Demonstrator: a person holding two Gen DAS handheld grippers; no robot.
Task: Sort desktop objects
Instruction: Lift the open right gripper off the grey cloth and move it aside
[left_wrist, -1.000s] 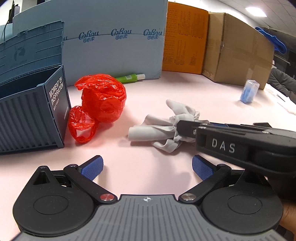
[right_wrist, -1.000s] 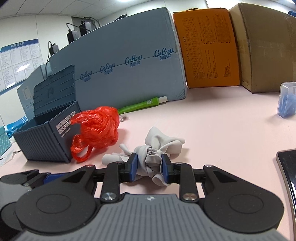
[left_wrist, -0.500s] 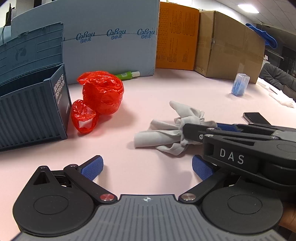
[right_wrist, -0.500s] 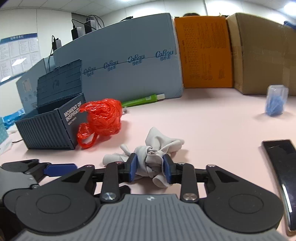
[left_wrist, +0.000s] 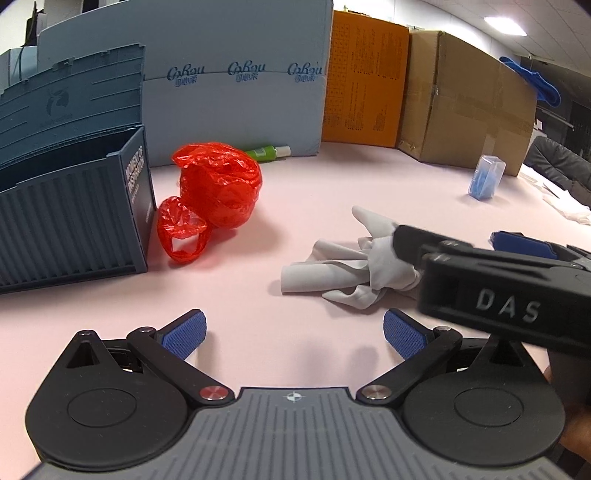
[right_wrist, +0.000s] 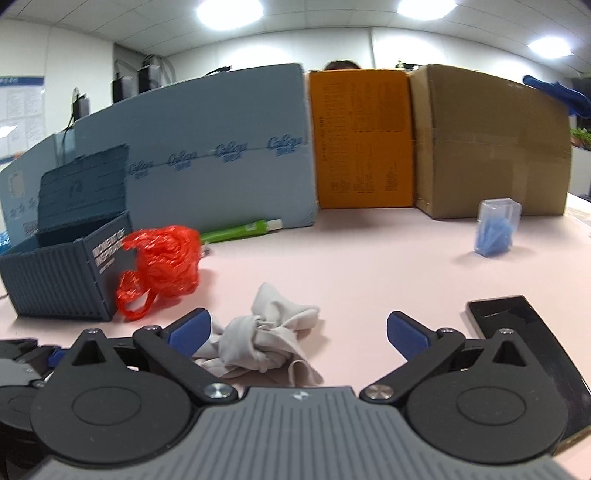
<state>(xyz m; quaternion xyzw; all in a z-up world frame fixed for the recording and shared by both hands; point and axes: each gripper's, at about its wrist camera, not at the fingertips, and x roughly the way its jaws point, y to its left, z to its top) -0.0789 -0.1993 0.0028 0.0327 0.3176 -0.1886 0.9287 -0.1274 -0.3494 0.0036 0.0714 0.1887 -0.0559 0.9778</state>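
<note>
Right gripper (right_wrist: 297, 330) just opened (grey cloth (right_wrist: 258, 341) between)

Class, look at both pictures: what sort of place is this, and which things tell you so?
Probably an office: ceiling light panels, a notice board on the wall, and a pink desk walled off with cardboard boxes.

Both cameras sit low and close over the pink desk (left_wrist: 295, 184), looking forward along their own fingers toward the cardboard wall. Both views share the grey cloth (left_wrist: 343, 266) (right_wrist: 266, 332), red bag (left_wrist: 218, 184) (right_wrist: 166, 258) and blue bin (left_wrist: 70, 221) (right_wrist: 62, 288).
</note>
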